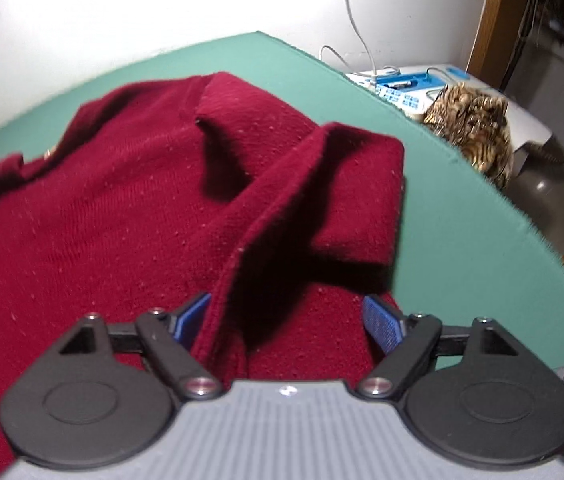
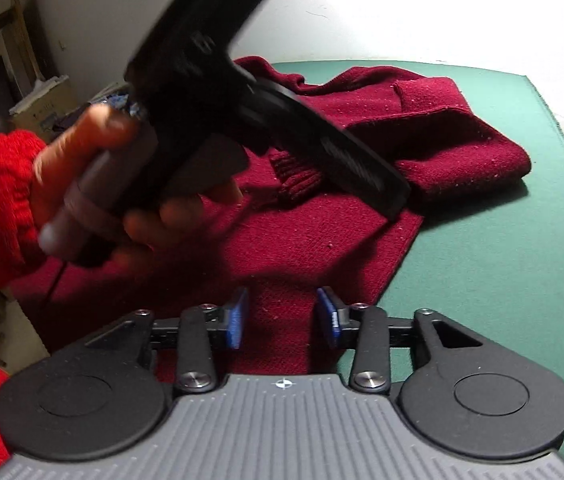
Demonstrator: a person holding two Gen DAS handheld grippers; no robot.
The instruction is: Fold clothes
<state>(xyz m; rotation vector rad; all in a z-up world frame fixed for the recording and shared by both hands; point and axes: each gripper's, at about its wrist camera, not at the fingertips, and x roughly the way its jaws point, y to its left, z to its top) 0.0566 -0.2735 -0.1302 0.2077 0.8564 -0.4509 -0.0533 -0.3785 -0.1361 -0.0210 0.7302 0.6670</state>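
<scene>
left gripper (image 1: 285,322) gapes over dark red sweater (image 1: 122,208).

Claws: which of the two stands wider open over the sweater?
The left claw: its blue pads stand far apart around a raised sweater fold; the right claw gapes narrower.

Green table cover (image 1: 461,216) spreads wide, its edge curving toward three o'clock. At one o'clock beyond it, a tiger-striped bundle (image 1: 477,128) sits beside a white and blue device (image 1: 405,88), a grey cable (image 1: 355,28) trailing up the white wall (image 1: 142,12). A cardboard box (image 2: 46,108) waits at ten o'clock.
</scene>
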